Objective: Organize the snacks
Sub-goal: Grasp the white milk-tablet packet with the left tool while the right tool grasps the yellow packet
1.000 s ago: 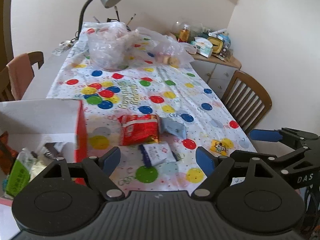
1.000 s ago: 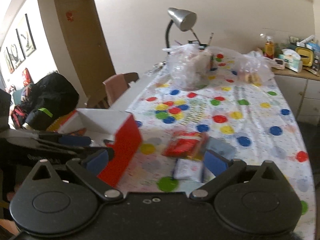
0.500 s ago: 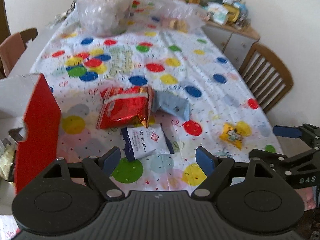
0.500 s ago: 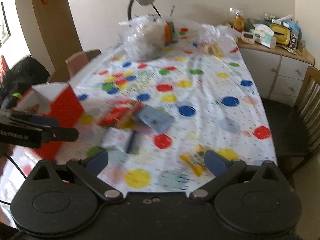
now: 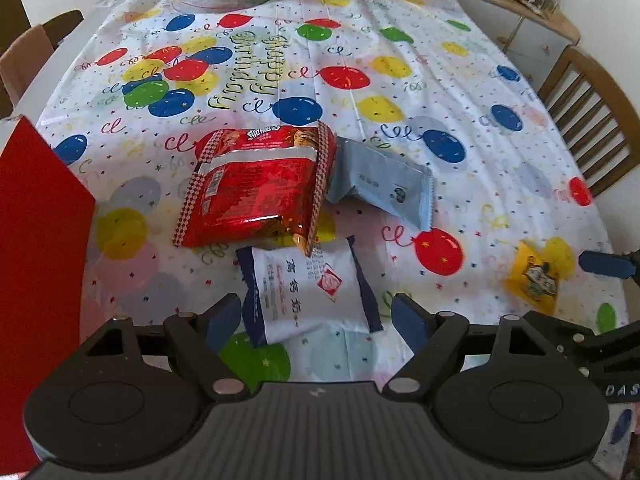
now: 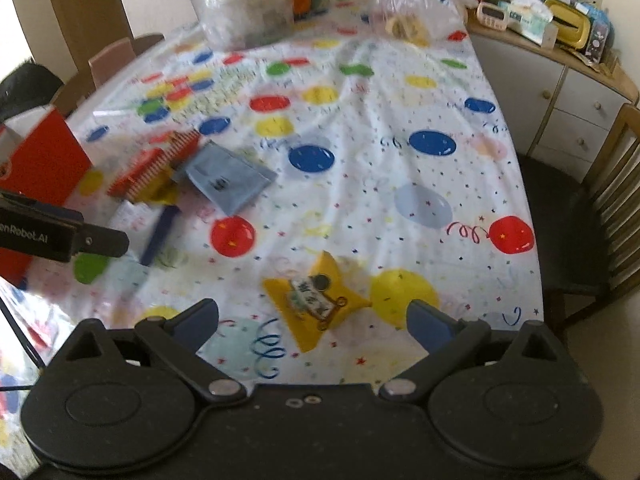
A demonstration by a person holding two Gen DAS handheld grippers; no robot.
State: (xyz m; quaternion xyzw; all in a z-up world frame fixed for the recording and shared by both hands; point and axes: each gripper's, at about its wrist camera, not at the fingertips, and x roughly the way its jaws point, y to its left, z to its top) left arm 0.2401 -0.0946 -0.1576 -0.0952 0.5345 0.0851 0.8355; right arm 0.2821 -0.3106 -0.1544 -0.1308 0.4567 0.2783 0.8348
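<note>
Several snack packets lie on the balloon-print tablecloth [image 5: 400,60]. My left gripper [image 5: 318,322] hangs open just above a white packet with blue ends [image 5: 304,288], its pads apart on either side and not touching. Behind it lie a red foil packet [image 5: 256,188] and a pale blue packet [image 5: 380,184]. A small yellow packet [image 5: 534,276] [image 6: 316,300] sits near the right edge, and my right gripper [image 6: 314,326] is open over it with nothing held. The red box [image 5: 36,240] [image 6: 44,160] stands at the left.
Clear plastic bags [image 6: 248,12] with food sit at the table's far end. A wooden chair [image 6: 600,208] stands at the right, another chair [image 5: 28,52] at the left. A sideboard [image 6: 560,68] crowded with small items lines the far right wall.
Both grippers have come down and tilted toward the table. The left one closed in on the white packet, the right one swung rightward to the yellow packet. Jaws stayed wide.
</note>
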